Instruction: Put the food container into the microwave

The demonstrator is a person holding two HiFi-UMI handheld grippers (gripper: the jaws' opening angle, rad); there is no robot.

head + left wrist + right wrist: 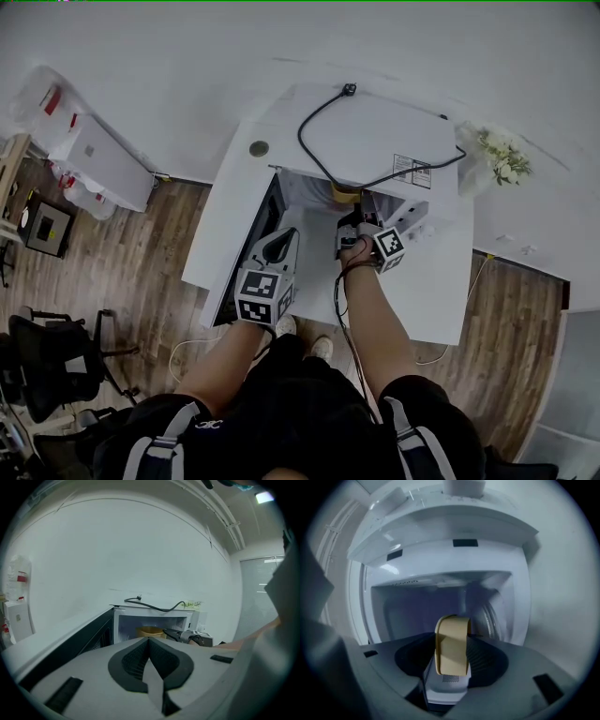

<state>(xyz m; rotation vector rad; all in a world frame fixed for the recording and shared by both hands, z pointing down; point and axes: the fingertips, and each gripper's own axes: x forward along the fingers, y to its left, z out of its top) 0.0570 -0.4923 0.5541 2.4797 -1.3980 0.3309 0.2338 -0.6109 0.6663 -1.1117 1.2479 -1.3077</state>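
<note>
While the microwave (370, 131) sits on a white table (436, 305) with its door (255, 246) swung open to the left, the right gripper (351, 217) points into the open cavity. Its jaws are clamped on the tan food container (452, 645), which stands on edge between them at the mouth of the cavity. Whether it touches the cavity floor cannot be told. The left gripper (280, 244) hovers to the left, near the open door, with its jaws pressed together and nothing between them. A black power cable (311, 150) lies looped on top of the microwave. White flowers (502, 156) sit on the far right, against the wall.
</note>
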